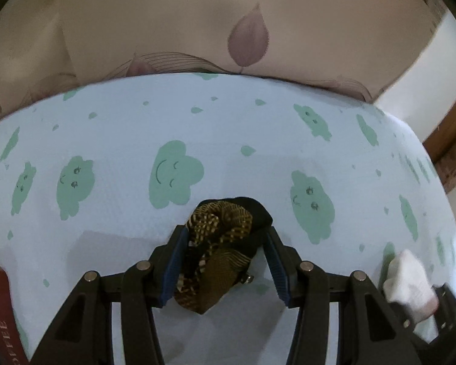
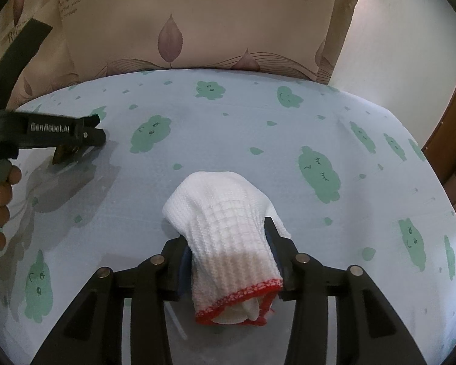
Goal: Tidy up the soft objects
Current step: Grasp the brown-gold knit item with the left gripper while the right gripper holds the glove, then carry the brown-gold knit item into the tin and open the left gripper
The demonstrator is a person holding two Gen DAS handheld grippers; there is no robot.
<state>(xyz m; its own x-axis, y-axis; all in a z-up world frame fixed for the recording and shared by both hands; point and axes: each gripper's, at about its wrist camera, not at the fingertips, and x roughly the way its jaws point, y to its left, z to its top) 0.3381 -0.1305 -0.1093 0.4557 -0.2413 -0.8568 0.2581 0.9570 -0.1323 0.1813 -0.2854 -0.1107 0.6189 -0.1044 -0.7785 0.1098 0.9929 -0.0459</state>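
My left gripper (image 1: 225,234) is shut on a bundle of brown, gold and black patterned cloth (image 1: 219,243), held just above the pale blue sheet (image 1: 121,140). My right gripper (image 2: 225,237) is shut on a rolled white knit glove with a red cuff (image 2: 225,228), also over the sheet. The left gripper shows in the right wrist view (image 2: 91,135) at far left, with the cloth (image 2: 62,153) hanging under it. The white glove shows at the lower right of the left wrist view (image 1: 407,283).
The sheet has green smiling cloud prints. A beige pillow with leaf prints (image 1: 228,24) stands along the far edge; it also shows in the right wrist view (image 2: 197,21). A dark red box (image 1: 0,310) lies at the lower left. A white wall and wooden frame (image 2: 453,152) are right.
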